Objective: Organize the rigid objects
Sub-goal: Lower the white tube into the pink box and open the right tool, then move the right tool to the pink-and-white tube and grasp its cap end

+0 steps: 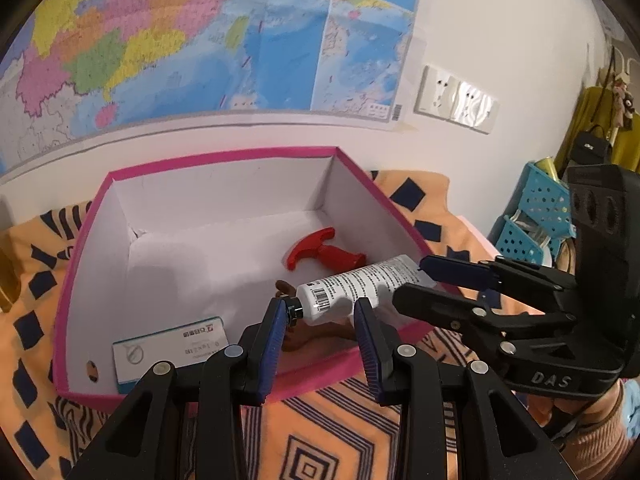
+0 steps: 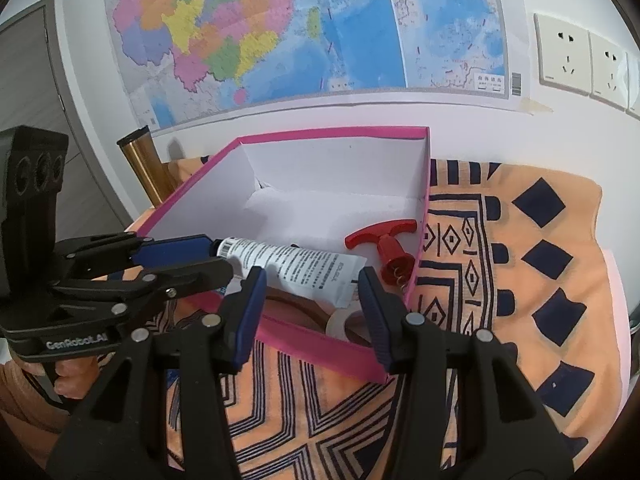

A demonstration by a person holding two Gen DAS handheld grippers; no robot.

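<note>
Both grippers, left (image 1: 320, 308) and right (image 2: 310, 276), hold the tube (image 1: 360, 290) over the box (image 1: 224, 156).

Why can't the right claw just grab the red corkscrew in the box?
Probably not yet. The right claw is already shut on one end of the white tube. The red corkscrew lies uncovered in the pink box just beyond, so after letting go, the way looks free.

We hold both grippers tilted downward side by side, left gripper (image 1: 320, 316) and right gripper (image 2: 312, 292) each clamped.
</note>
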